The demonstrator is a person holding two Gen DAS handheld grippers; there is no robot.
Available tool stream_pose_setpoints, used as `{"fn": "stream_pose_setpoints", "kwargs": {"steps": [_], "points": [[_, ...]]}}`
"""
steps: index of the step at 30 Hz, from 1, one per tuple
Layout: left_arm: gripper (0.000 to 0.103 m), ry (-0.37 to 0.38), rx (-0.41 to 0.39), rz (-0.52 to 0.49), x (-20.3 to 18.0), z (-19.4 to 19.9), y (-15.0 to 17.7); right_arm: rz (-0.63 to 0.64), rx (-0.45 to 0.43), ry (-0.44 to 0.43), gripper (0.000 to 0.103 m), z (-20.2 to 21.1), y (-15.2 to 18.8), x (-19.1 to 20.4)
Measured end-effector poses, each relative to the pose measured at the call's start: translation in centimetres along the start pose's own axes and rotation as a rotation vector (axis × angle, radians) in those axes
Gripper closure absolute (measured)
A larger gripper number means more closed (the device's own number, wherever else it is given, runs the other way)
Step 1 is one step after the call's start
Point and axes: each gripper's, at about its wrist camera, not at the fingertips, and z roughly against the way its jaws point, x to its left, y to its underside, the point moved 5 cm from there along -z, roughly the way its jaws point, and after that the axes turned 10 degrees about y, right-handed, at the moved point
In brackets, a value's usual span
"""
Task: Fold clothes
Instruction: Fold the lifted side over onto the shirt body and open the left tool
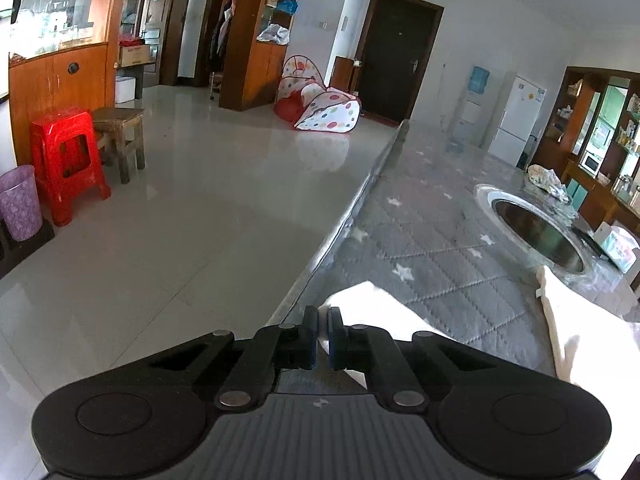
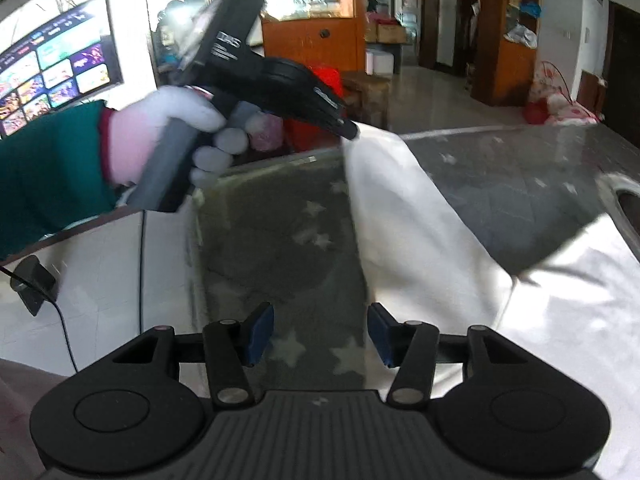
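Note:
A white garment (image 2: pixel 420 240) lies spread on a table under a grey quilted cover with white stars (image 2: pixel 280 240). One long strip of it is lifted toward the table's far left edge. My left gripper (image 2: pixel 351 131), held by a white-gloved hand with a green sleeve, is shut on the tip of that strip. In the left wrist view its jaws (image 1: pixel 323 336) stand almost together, with white cloth (image 1: pixel 372 304) showing just past them. My right gripper (image 2: pixel 320 334) is open over the bare cover, its right finger beside the garment's edge, nothing between the pads.
A round metal basin (image 1: pixel 536 232) is sunk into the table, with a tissue pack (image 1: pixel 618 246) beyond it. The table's left edge (image 1: pixel 352 208) drops to a tiled floor with a red stool (image 1: pixel 66 156), a wooden stool (image 1: pixel 120 136), a purple bin (image 1: pixel 20 200).

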Motion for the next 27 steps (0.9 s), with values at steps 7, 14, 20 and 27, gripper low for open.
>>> {"fn": "stream_pose_setpoints", "kwargs": {"steps": [7,14,20,27], "points": [[0.095,0.019,0.016,0.016,0.3,0.0,0.4,-0.015,0.007,-0.025,0.050,-0.6,-0.1,0.6],[0.077,0.011,0.018,0.037,0.5,0.9,1.2,-0.017,-0.042,-0.005,0.049,1.5,-1.0,-0.2],[0.064,-0.022,0.045,0.057,0.4,0.3,1.7,-0.026,-0.051,0.041,0.049,2.9,-0.8,-1.3],[0.090,-0.033,0.033,0.058,0.5,-0.4,1.4,-0.052,-0.060,0.078,0.049,4.5,0.1,-2.2]]}}
